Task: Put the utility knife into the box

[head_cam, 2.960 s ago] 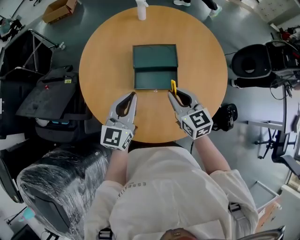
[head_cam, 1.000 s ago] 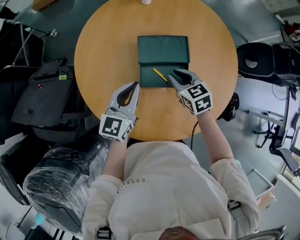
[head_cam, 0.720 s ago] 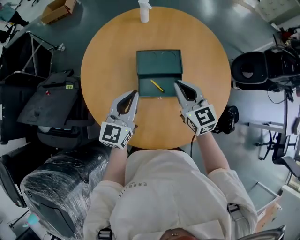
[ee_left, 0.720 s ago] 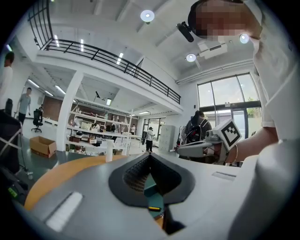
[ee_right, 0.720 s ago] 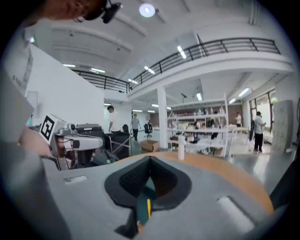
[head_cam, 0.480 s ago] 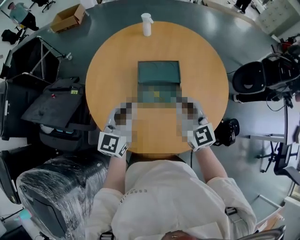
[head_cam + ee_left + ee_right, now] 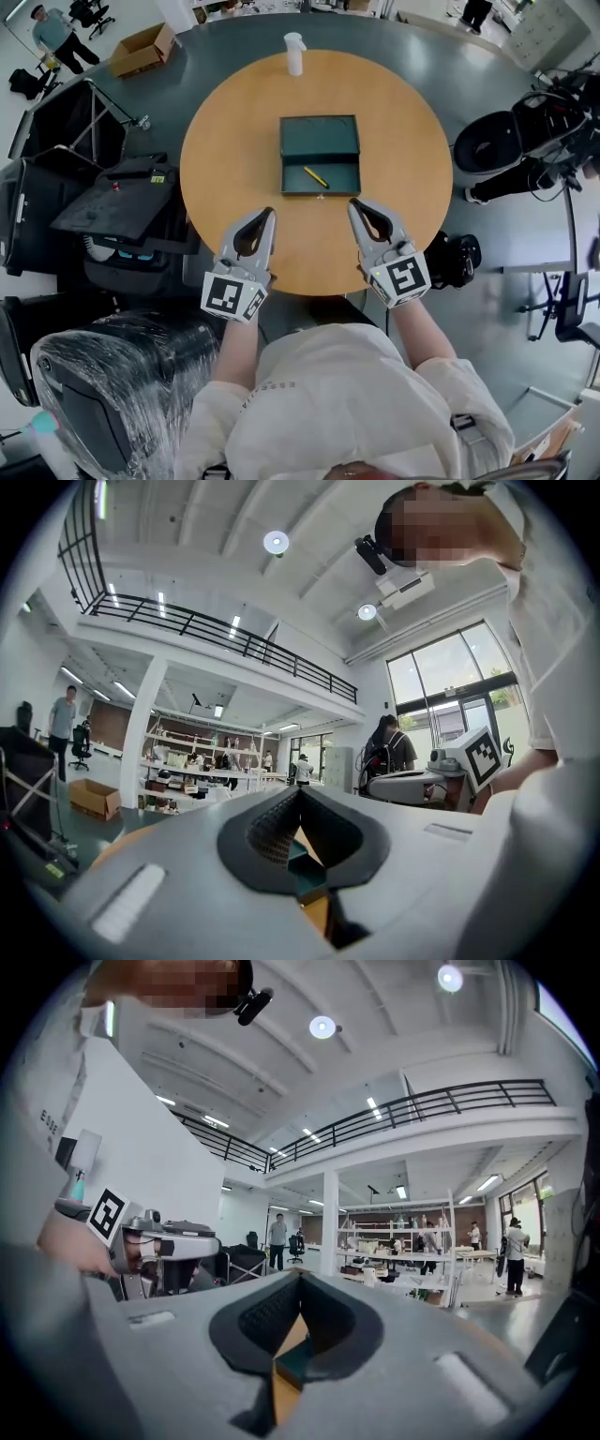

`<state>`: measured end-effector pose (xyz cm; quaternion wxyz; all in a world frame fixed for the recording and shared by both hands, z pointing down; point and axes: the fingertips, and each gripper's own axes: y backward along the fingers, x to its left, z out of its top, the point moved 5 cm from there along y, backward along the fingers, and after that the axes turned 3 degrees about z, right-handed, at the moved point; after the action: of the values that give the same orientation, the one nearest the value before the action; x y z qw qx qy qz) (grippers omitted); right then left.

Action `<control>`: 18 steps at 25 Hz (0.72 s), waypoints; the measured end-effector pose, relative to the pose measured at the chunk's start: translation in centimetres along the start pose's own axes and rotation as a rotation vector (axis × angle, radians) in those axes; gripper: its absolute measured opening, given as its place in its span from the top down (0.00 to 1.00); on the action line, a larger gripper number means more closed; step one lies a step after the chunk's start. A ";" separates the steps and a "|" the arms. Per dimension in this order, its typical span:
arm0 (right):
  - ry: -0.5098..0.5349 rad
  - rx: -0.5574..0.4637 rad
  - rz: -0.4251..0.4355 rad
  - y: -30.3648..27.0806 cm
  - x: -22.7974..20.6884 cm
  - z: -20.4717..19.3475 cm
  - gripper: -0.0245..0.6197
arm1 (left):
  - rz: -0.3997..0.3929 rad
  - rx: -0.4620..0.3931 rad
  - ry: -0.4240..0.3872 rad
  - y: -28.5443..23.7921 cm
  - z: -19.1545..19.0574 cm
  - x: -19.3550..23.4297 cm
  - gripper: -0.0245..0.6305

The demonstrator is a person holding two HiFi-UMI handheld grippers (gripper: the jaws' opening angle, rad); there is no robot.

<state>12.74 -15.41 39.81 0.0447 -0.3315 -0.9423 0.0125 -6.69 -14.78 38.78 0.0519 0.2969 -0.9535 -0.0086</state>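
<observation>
The utility knife (image 7: 316, 176) already lies in the six o'clock half of the open green box (image 7: 339, 181), so I judge the task finished, while my left gripper (image 7: 269, 214) at seven o'clock from it and my right gripper (image 7: 354, 204) at five o'clock are both closed and empty.

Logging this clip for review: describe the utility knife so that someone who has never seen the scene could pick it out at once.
Find the round wooden table; near its middle sits an open dark green box. In the box's half nearer the person lies the knife, thin and slanted. It is the only yellow thing on the table and the only thing in the box.
</observation>
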 end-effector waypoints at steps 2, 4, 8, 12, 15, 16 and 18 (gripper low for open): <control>-0.019 0.023 -0.016 1.0 1.6 -0.2 0.97 | -0.007 -0.001 -0.007 2.2 0.2 -0.5 0.94; -0.072 0.063 -0.035 2.1 3.4 -0.7 0.97 | -0.011 0.004 -0.005 4.7 0.2 -0.9 0.94; -0.133 0.099 -0.058 4.9 7.6 -0.9 0.97 | -0.029 0.003 0.007 9.2 0.6 -2.1 0.94; -0.107 0.105 -0.091 7.9 11.4 -0.4 0.97 | -0.075 0.001 0.008 12.8 0.8 -3.7 0.94; -0.088 0.098 -0.115 9.9 13.8 0.2 0.97 | -0.114 -0.002 0.010 15.3 0.3 -4.9 0.94; -0.081 0.095 -0.121 10.6 14.4 0.4 0.97 | -0.126 -0.004 0.012 15.9 0.2 -5.4 0.94; -0.067 0.096 -0.127 11.9 15.6 0.9 0.97 | -0.140 -0.005 0.021 17.1 0.4 -6.4 0.94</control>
<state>8.00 3.61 39.51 0.0296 -0.2680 -0.9607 0.0659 -11.11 2.91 38.58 0.0617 0.3629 -0.9297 -0.0112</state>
